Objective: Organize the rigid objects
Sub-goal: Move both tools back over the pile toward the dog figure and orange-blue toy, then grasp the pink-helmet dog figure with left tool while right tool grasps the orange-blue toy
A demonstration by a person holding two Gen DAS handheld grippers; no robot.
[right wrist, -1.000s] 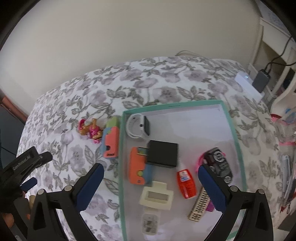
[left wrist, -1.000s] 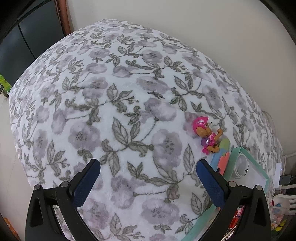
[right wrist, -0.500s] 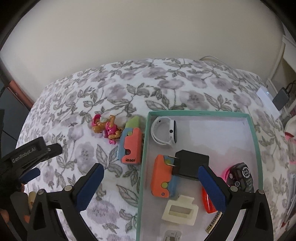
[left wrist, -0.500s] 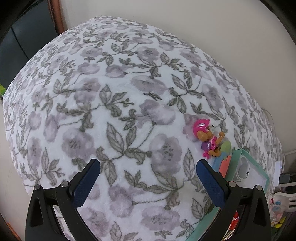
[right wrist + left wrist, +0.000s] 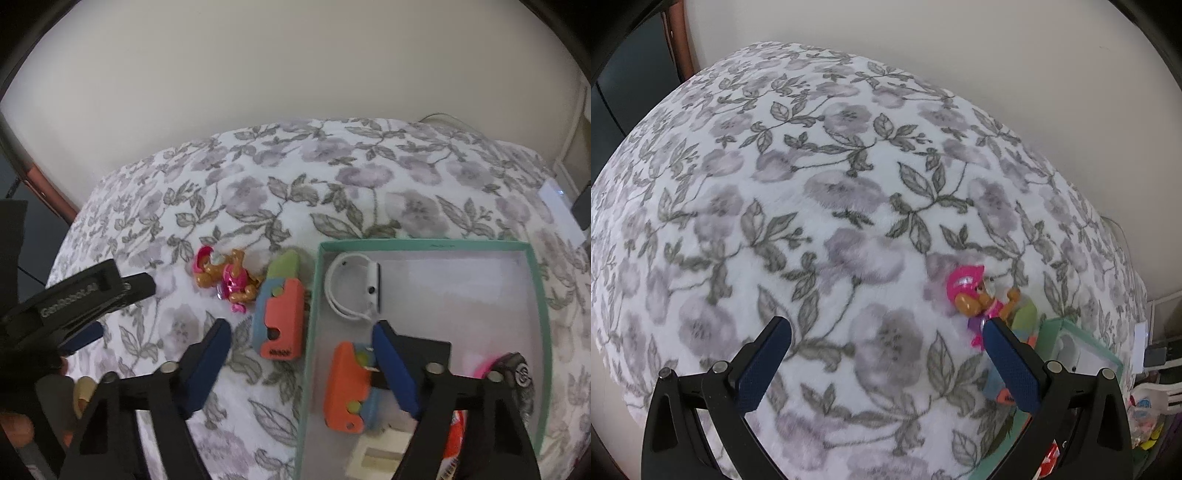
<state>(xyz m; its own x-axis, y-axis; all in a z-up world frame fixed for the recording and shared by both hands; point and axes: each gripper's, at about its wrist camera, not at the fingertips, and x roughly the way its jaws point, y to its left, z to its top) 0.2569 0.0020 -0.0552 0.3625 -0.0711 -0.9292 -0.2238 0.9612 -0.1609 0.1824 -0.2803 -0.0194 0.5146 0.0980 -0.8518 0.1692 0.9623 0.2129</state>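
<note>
A home bedroom: a floral fleece blanket (image 5: 820, 206) covers the bed (soft, purple blooms), against a plain wall (image 5: 280, 66).

left claw (image 5: 882, 341): open wide | right claw (image 5: 301, 341): jaws just narrowing (nothing gripped)

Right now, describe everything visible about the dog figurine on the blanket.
The dog figurine is a small, glossy, hard-plastic pup: tan body, pink helmet and pink outfit. It lies on its side on the floral blanket, outside the teal box, beside the orange-and-blue toy and possibly touching it. No gripper touches it.
</note>
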